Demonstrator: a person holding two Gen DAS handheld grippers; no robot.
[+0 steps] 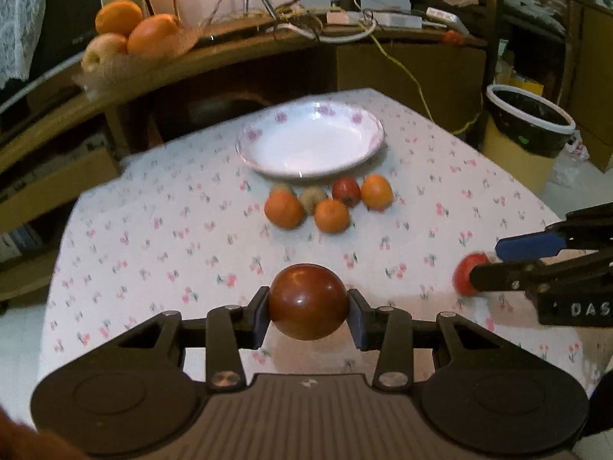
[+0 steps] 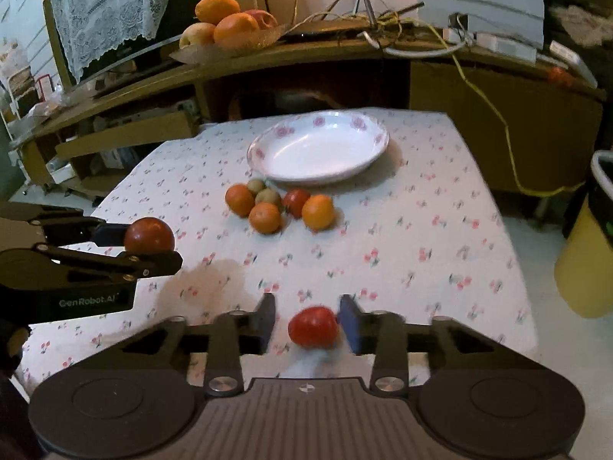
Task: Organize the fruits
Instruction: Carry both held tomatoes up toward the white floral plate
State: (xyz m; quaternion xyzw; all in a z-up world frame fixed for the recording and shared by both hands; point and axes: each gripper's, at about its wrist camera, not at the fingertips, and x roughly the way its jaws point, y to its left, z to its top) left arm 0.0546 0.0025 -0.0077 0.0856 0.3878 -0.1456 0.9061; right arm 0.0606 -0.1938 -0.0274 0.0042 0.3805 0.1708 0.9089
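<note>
My left gripper [image 1: 308, 312] is shut on a dark red round fruit [image 1: 308, 301] and holds it above the near part of the table; it also shows in the right wrist view [image 2: 149, 236]. My right gripper [image 2: 306, 326] is open around a bright red tomato [image 2: 313, 326] that touches the right finger, with a gap to the left finger. The tomato also shows in the left wrist view [image 1: 468, 273]. A white floral plate [image 1: 310, 142] [image 2: 320, 147] stands empty at the far side. Oranges [image 1: 284, 209], kiwis [image 1: 312, 198] and a tomato [image 1: 346, 191] cluster before it.
The table wears a flowered cloth [image 1: 153, 237]. A wooden desk [image 1: 230, 50] behind holds a dish of oranges and an apple [image 1: 126, 34] and cables. A black bin on a yellow stand [image 1: 528, 122] is at the right, off the table.
</note>
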